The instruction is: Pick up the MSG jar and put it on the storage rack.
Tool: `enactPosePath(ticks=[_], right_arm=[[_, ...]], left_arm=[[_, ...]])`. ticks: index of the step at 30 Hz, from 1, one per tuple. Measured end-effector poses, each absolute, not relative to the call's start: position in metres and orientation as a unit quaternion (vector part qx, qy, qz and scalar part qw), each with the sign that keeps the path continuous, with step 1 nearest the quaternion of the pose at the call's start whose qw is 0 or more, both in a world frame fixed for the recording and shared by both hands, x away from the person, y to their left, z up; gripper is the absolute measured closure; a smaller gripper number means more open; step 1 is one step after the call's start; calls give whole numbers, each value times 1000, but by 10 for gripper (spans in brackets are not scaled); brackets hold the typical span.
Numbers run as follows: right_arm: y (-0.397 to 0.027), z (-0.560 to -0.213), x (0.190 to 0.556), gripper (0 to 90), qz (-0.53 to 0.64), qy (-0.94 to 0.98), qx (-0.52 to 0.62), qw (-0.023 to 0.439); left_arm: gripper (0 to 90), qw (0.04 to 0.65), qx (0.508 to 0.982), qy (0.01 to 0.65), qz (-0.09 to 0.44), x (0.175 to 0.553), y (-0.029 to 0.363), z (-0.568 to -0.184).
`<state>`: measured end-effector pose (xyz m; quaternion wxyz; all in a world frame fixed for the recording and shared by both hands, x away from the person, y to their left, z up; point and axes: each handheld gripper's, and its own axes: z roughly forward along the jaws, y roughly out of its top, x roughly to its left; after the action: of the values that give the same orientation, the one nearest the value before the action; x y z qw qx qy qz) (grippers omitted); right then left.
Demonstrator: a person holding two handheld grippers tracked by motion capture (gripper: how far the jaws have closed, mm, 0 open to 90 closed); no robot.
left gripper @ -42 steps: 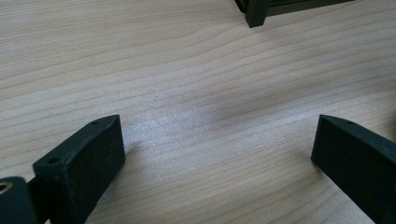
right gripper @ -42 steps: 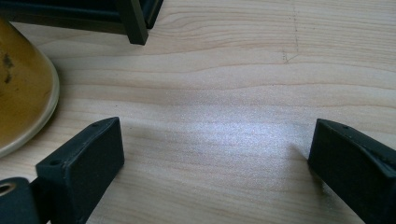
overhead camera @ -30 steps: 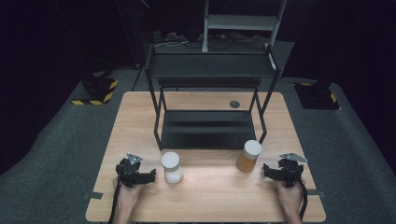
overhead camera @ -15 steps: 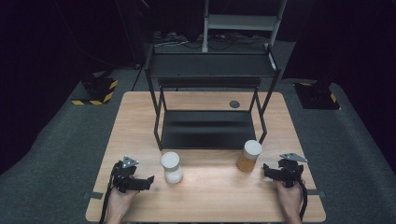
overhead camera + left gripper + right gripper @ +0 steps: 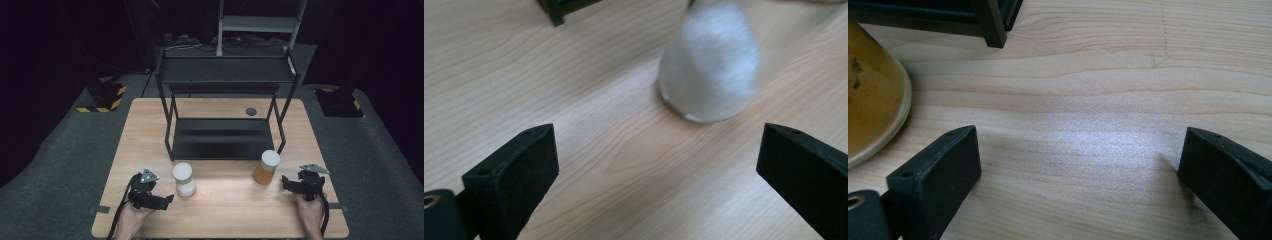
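Looking down from the high view, the wooden table (image 5: 220, 215) had a black two-tier rack (image 5: 225, 115) standing mid-table, with a white jar (image 5: 183, 179) and an amber jar (image 5: 267, 167) just in front of it. The left gripper (image 5: 167, 199) sat at the near left, just beside the white jar on its left and pointing toward it, not touching. The right gripper (image 5: 285, 182) sat near the amber jar's right side, also apart from it.

From the left gripper view, both jaws were spread wide with only bare wood between them, and the white jar (image 5: 710, 65), kinda blurry, stood ahead and a bit to the right.

From the right gripper view, same deal: jaws wide apart, nothing in them. The amber jar (image 5: 873, 95) was off to the left, and a rack leg (image 5: 990, 22) stood ahead.
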<state>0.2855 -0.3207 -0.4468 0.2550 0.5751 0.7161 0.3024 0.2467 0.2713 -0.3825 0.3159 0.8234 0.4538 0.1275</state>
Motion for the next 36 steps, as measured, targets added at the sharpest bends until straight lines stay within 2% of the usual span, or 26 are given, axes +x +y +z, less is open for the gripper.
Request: enactPosePath(ticks=[12, 24, 36], right_arm=[[-321, -447, 285, 29, 302, 716, 575, 255], [-321, -447, 285, 30, 302, 716, 575, 255], [-321, -447, 285, 30, 303, 716, 575, 255]], left_arm=[[75, 301, 847, 426, 101, 272, 245, -364], [76, 280, 862, 410, 102, 290, 217, -353], [142, 268, 872, 396, 104, 302, 203, -346]])
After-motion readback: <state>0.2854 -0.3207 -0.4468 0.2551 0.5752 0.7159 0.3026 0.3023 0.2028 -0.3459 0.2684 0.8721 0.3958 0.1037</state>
